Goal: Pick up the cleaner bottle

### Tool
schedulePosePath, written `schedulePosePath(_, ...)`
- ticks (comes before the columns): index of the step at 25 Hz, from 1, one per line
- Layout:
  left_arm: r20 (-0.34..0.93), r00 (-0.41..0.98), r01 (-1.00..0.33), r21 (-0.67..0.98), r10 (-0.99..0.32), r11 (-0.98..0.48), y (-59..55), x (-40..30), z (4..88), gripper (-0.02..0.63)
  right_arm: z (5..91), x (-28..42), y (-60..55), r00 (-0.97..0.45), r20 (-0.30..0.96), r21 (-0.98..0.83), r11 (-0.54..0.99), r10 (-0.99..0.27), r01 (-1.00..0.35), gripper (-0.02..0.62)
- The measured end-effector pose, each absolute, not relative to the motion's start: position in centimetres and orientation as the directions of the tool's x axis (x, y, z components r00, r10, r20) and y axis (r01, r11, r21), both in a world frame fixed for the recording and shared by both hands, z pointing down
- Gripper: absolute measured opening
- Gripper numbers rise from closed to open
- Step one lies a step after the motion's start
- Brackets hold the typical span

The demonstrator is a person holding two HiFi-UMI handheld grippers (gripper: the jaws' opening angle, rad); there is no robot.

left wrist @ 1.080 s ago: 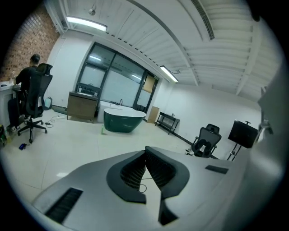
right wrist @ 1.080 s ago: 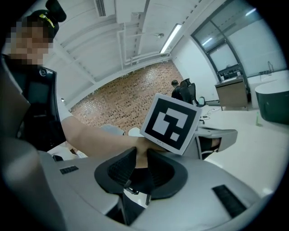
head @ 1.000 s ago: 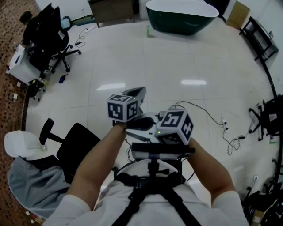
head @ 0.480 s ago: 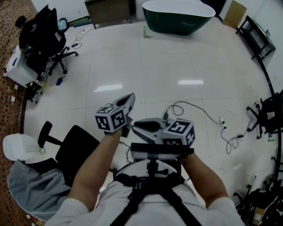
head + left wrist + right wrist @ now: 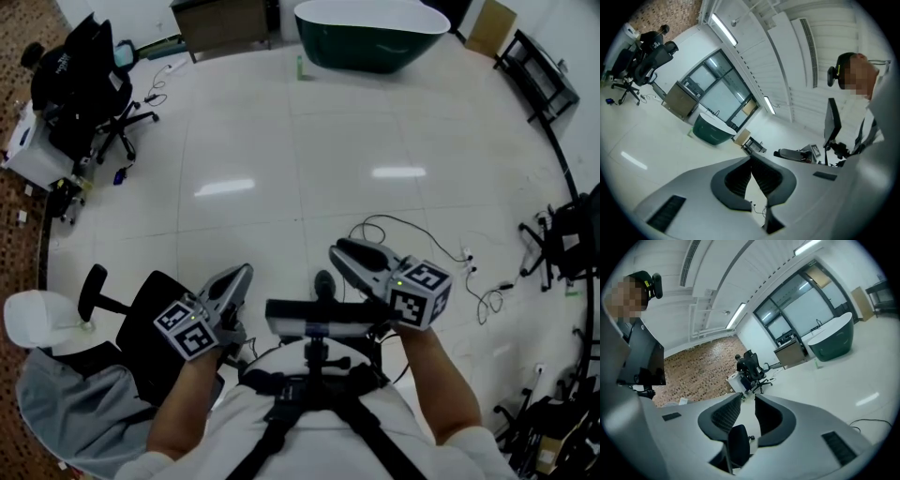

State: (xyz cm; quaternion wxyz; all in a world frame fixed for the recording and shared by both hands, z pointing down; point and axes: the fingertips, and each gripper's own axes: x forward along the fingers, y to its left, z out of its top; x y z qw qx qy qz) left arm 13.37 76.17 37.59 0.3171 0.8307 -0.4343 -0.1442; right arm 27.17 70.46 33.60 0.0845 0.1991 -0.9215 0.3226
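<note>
The cleaner bottle (image 5: pixel 300 66) is a small green bottle standing on the white floor far ahead, just left of the dark green bathtub (image 5: pixel 370 33). It also shows as a tiny green shape in the left gripper view (image 5: pixel 690 132) and the right gripper view (image 5: pixel 816 363). Both grippers are held close to the person's chest, far from it. My left gripper (image 5: pixel 242 274) is at lower left, its tips touching and nothing in them (image 5: pixel 750 160). My right gripper (image 5: pixel 339 251) is at lower right; its jaws have just been opening and show a narrow empty gap (image 5: pixel 748 401).
A camera rig (image 5: pixel 319 319) hangs at the person's chest between the grippers. A black office chair (image 5: pixel 159 305) stands close at left, another (image 5: pixel 80 80) at far left. A cable (image 5: pixel 412 234) lies on the floor ahead-right. A black rack (image 5: pixel 539 70) lines the right wall.
The two grippers were side by side in the middle; now they have spread apart, the left going left and nearer the body, the right going right. The right jaws show a slight gap.
</note>
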Motion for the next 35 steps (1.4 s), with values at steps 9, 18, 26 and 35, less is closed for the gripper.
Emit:
schedulePosePath(9, 0.021, 0.558, -0.613, 0.684, -0.83, -0.395, 77.3, 13.4, 36.9, -0.008, 35.8, 30.7, 67.4, -0.849, 0.333, -0.551, 0.646, -0.411, -0.529, 0.143)
schedulePosePath(18, 0.015, 0.579, -0.604, 0.679, -0.815, -0.416, 74.3, 14.9, 36.2, -0.008, 36.6, 31.0, 63.7, -0.841, 0.325, -0.599, 0.594, -0.433, -0.537, 0.143)
schedulePosePath(26, 0.041, 0.546, -0.641, 0.663, -0.837, -0.386, 70.6, 14.2, 36.1, -0.008, 36.8, 31.2, 60.0, -0.838, 0.313, -0.611, 0.581, -0.446, -0.538, 0.143)
schedulePosePath(35, 0.034, 0.53, -0.643, 0.668, -0.847, -0.375, 65.4, 15.6, 35.1, -0.008, 36.4, 32.4, 53.8, -0.833, 0.298, -0.602, 0.586, -0.465, -0.542, 0.143)
